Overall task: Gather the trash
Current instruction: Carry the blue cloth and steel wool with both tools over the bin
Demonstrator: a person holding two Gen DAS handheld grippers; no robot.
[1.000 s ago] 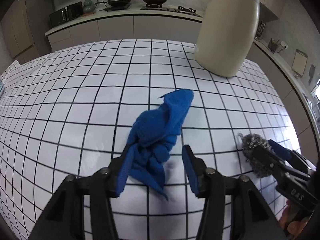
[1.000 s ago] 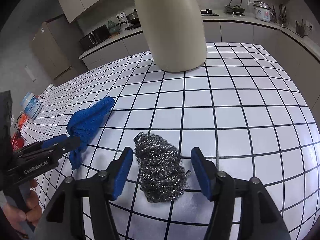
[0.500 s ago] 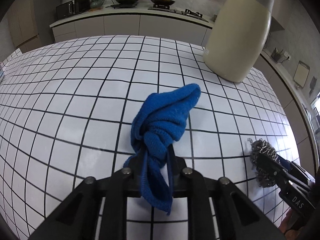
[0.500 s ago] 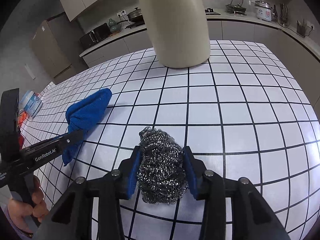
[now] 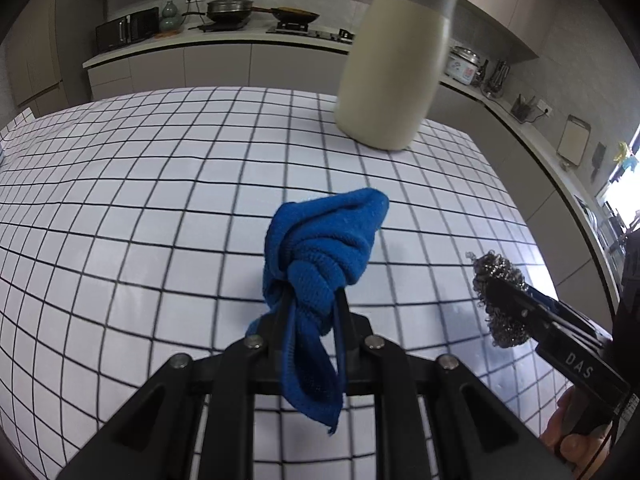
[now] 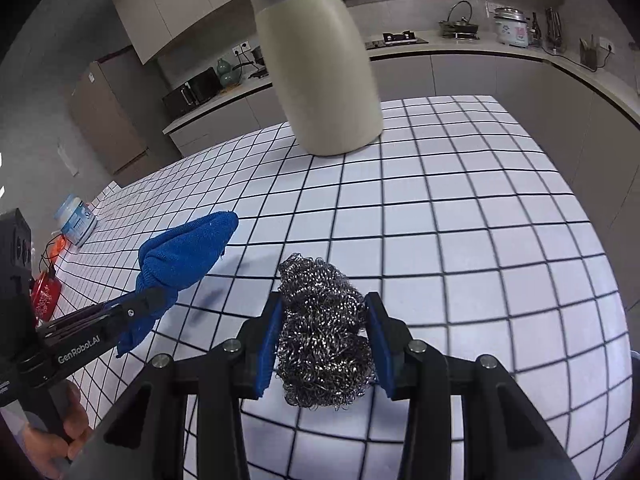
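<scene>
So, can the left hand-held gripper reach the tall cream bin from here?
Probably yes: the checked tabletop between it and the cream bin is bare. But the left hand-held gripper is shut on the blue cloth, so it cannot grasp anything.

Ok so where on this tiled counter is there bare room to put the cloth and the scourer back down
Bare tiles run from the blue cloth up to the cream bin, and all along the counter on the left of that view. In the right wrist view, the stretch right of the steel wool is free too. Crowded: the far left edge by the small tub and red item.
</scene>
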